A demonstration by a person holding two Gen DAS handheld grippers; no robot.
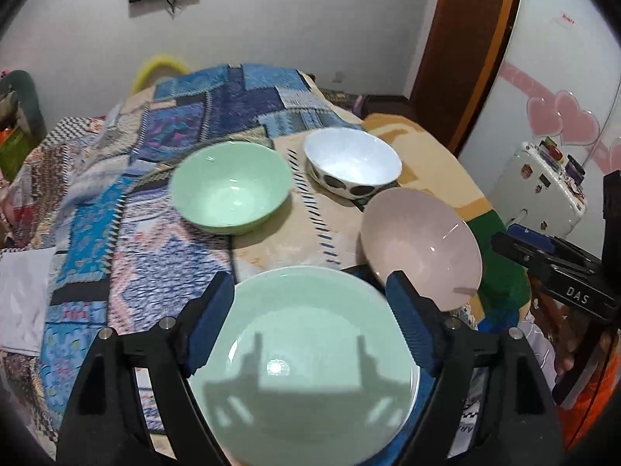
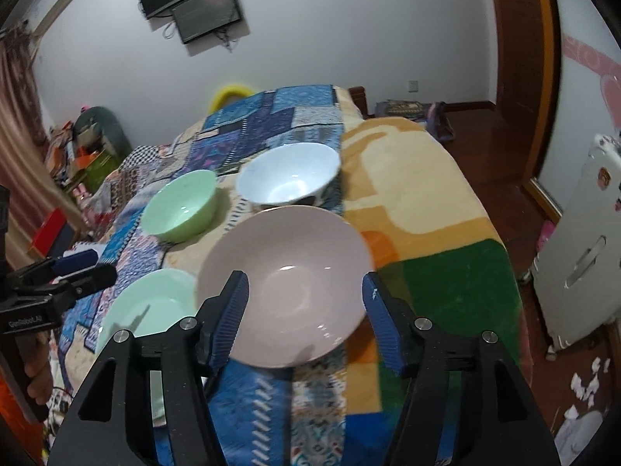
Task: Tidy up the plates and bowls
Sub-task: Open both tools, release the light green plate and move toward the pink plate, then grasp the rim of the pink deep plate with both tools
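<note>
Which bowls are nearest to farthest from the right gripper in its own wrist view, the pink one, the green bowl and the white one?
From the right gripper:
1. Pink bowl, between its open fingers.
2. Green bowl, farther back, left.
3. White bowl, farthest, straight behind the pink one.

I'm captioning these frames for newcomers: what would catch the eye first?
The pale green plate lies between the open left gripper fingers, with the tilted pink bowl to its right, before the open right gripper. Behind them, a green bowl and a white spotted bowl stand on the patchwork quilt.
</note>
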